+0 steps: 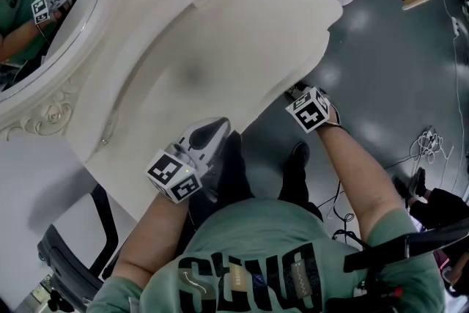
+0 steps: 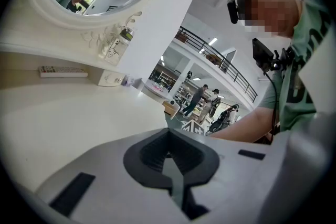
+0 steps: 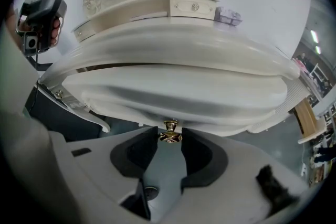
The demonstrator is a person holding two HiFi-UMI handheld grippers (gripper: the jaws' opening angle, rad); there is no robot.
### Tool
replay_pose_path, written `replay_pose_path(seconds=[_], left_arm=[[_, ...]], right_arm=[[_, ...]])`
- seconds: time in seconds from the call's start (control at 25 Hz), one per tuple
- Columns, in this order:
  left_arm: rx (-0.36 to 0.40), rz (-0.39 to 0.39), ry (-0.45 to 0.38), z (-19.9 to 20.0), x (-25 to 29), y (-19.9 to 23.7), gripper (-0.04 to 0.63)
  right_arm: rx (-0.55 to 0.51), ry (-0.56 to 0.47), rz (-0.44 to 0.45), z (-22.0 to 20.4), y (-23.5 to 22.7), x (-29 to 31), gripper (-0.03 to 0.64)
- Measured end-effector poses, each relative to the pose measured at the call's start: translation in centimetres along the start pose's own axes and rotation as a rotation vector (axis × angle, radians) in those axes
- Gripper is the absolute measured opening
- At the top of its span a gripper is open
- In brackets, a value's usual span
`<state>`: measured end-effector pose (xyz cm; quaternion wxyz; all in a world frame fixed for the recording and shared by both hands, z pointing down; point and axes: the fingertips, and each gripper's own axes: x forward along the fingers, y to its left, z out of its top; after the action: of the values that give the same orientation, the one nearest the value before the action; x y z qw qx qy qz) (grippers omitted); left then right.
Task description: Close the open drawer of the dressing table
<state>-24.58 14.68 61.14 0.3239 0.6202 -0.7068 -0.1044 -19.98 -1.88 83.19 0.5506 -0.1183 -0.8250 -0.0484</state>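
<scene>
Drawer (image 3: pixel 178 99) hangs just under the table top (image 1: pixel 220 48), its brass knob (image 3: pixel 170 131) below the top's front edge. The right gripper (image 3: pixel 169 140) is clenched on this knob. The left gripper (image 2: pixel 168 153), jaws together and empty, hovers over the top. Better to push straight and level under the top, without twisting the knob.
</scene>
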Motion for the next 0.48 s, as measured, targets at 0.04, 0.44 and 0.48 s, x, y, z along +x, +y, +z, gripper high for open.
replay_pose_path(seconds=[0.04, 0.44, 0.48], left_arm=[[-0.001, 0.001, -0.001, 0.0, -0.1, 0.1, -0.003], [-0.009, 0.010, -0.006, 0.0, -1.0, 0.9, -0.003], [-0.010, 0.012, -0.007, 0.0, -1.1, 1.0, -0.003]], right_arm=[[-0.001, -0.001, 0.000, 0.1, 0.0, 0.1, 0.146], [0.002, -0.018, -0.004, 1.9, -0.1, 1.0, 0.146], [0.004, -0.018, -0.004, 2.1, -0.1, 1.0, 0.146]])
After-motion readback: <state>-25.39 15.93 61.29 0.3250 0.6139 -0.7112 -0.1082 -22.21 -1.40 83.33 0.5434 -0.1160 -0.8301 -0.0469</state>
